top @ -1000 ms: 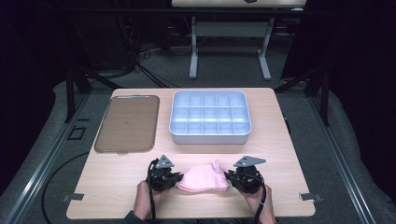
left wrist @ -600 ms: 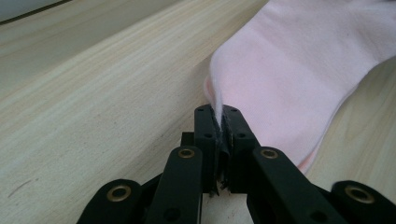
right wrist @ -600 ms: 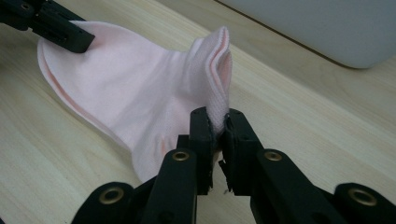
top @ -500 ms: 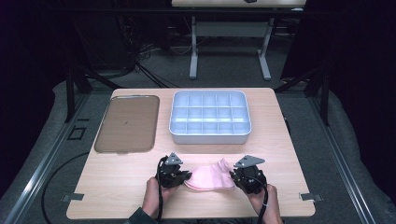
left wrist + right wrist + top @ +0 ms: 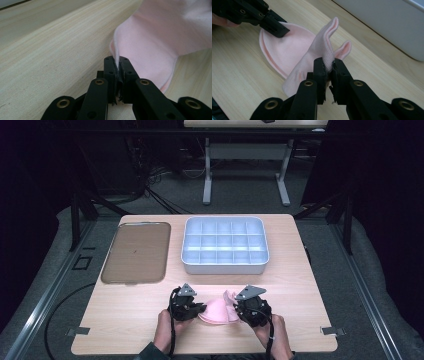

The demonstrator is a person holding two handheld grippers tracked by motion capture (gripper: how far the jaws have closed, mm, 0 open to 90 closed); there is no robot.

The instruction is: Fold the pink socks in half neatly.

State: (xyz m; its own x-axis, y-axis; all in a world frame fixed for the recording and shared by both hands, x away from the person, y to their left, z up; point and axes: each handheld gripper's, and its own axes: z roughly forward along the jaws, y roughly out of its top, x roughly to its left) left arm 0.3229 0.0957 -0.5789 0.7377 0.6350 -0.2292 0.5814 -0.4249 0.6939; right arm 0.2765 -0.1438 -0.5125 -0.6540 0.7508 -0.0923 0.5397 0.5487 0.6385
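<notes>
Both grippers, left [image 5: 117, 75] and right [image 5: 328, 75], clamp opposite edges of the pink cloth [image 5: 218, 311] (probably mid-fold); next, likely carry one edge across.

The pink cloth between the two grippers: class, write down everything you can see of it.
The pink cloth is a small, soft piece of pale pink fabric, apparently knit, lying bunched on the wooden table near its front edge, in front of the compartment tray. One end is rounded with a doubled edge; the other rises in two folded points. The left gripper pinches its rounded edge and the right gripper pinches the raised fold, both shut.
</notes>
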